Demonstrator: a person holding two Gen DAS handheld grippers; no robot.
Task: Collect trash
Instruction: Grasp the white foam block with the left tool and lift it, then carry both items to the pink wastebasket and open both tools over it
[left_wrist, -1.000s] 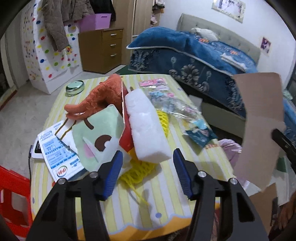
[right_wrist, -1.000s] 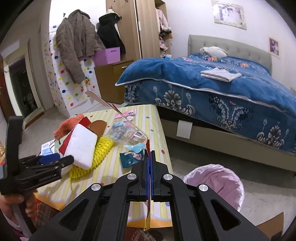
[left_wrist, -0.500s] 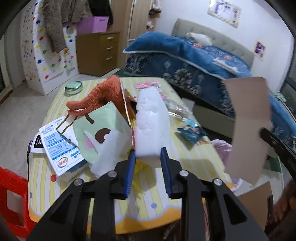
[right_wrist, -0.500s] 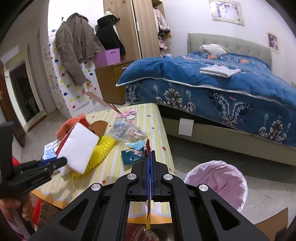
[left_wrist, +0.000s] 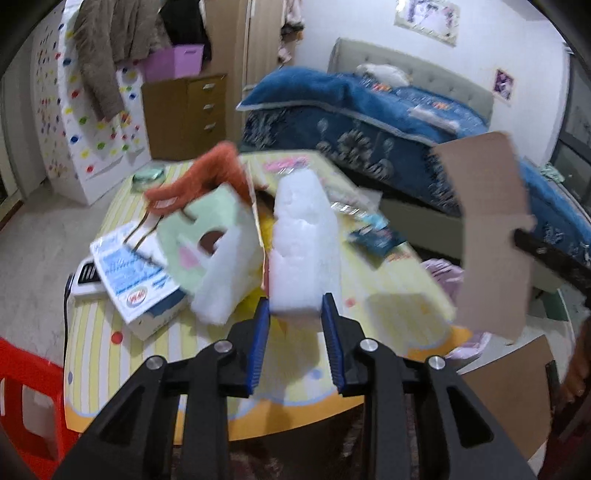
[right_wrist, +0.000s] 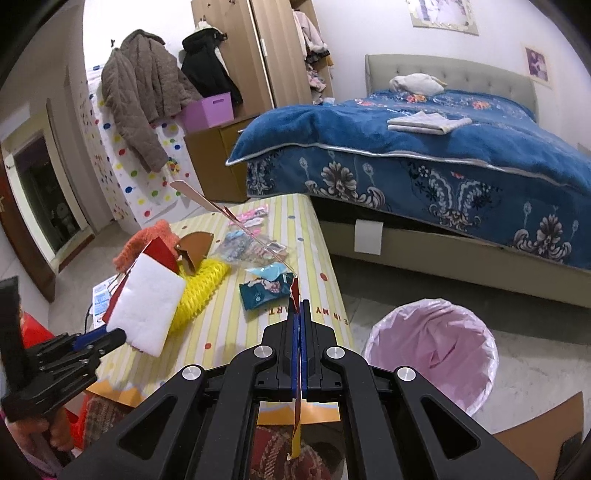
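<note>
While clutter crowds worktop (right_wrist: 325, 258), I see yellow net (right_wrist: 201, 286) and wrappers (right_wrist: 264, 290) beside white foam block (left_wrist: 303, 251). Only right view shows pink-lined bin (right_wrist: 432, 354) on floor. Left gripper (left_wrist: 295, 321) jaws clamp foam block; right gripper (right_wrist: 299, 314) jaws pinched on cardboard sheet (left_wrist: 487, 229).

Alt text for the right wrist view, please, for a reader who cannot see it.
The right gripper is shut on a thin cardboard sheet seen edge-on, above a yellow striped table littered with wrappers. At left, the left gripper holds a white foam block; a pink-lined trash bin stands on the floor beside a blue-quilted bed.
</note>
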